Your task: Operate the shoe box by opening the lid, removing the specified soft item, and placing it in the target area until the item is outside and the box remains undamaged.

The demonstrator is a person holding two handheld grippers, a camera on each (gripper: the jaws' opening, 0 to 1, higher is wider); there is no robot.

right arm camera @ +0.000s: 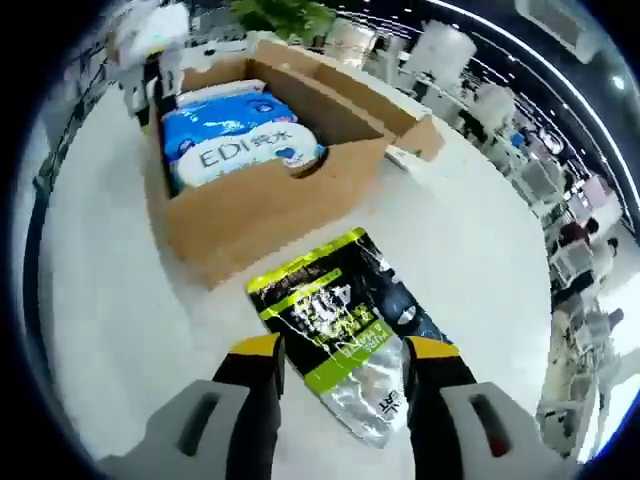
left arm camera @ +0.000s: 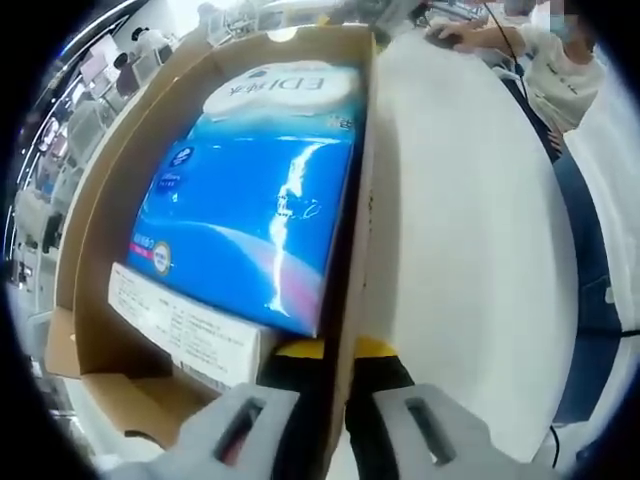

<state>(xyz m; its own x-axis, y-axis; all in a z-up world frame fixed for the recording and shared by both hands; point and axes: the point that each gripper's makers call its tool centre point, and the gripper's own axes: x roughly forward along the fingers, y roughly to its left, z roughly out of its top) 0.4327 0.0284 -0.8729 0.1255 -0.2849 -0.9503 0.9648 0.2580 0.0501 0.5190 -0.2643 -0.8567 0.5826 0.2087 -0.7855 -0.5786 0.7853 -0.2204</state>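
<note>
An open cardboard shoe box (left arm camera: 95, 300) holds a blue soft pack of tissues (left arm camera: 250, 200) with a white label strip along one end. My left gripper (left arm camera: 338, 352) straddles the box's side wall (left arm camera: 345, 330), its yellow tips pressed close on either side, so it is shut on the wall. In the right gripper view the box (right arm camera: 260, 205) stands on the white table (right arm camera: 110, 300) with the blue pack (right arm camera: 235, 140) inside. A black, green and silver pouch (right arm camera: 345, 320) lies flat on the table in front of it. My right gripper (right arm camera: 342, 358) hovers open over the pouch's near end.
The box's lid flaps (right arm camera: 400, 115) hang open toward the far side. A person (left arm camera: 545, 55) sits at the table's far end. Office desks and chairs (right arm camera: 560, 200) lie beyond the table edge. White tabletop stretches beside the box (left arm camera: 470, 230).
</note>
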